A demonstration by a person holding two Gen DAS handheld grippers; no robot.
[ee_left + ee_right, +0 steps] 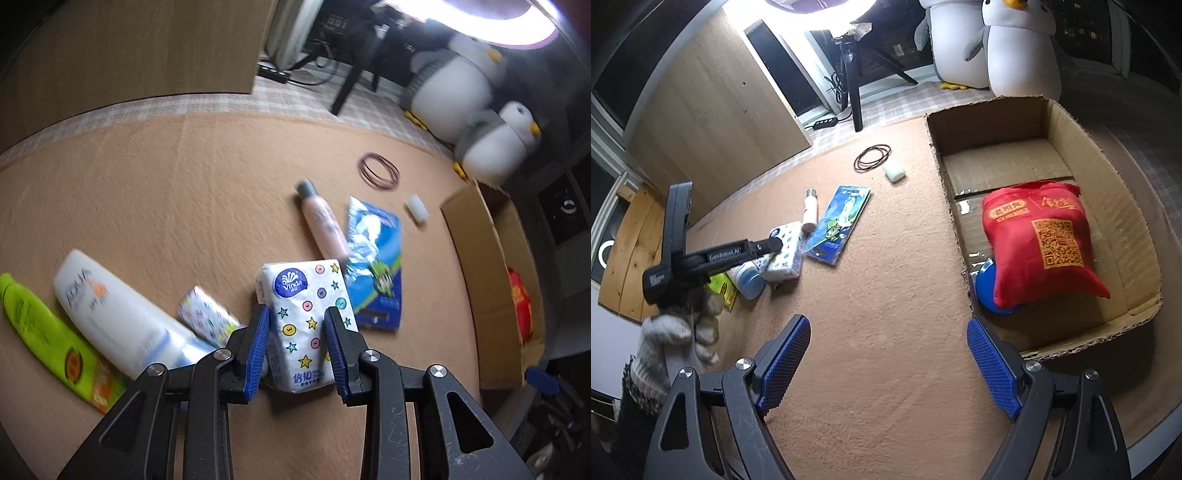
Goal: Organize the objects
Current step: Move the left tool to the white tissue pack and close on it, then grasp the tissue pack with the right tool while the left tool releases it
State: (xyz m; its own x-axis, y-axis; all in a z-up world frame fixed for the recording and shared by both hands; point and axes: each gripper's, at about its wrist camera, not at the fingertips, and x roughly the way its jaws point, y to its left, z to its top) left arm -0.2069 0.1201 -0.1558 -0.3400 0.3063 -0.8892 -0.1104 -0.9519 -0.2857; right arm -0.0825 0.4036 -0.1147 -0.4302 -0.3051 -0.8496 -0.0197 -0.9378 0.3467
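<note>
Left gripper (297, 347): jaws narrowed onto the tissue pack (308, 325), 1 blue pad pressed on each side; pack upright between them.
Left of it: 1 white bottle (110, 314), 1 green tube (48, 332), 1 second small patterned pack (208, 317) on the brown mat (184, 184).
Ahead of it: pink bottle (325, 221), blue packet (376, 266).
Right gripper (886, 365): jaws wide apart, holding nothing, above bare mat.
Ahead, to its right: cardboard box (1071, 122) holding 1 red bag (1038, 243).
</note>
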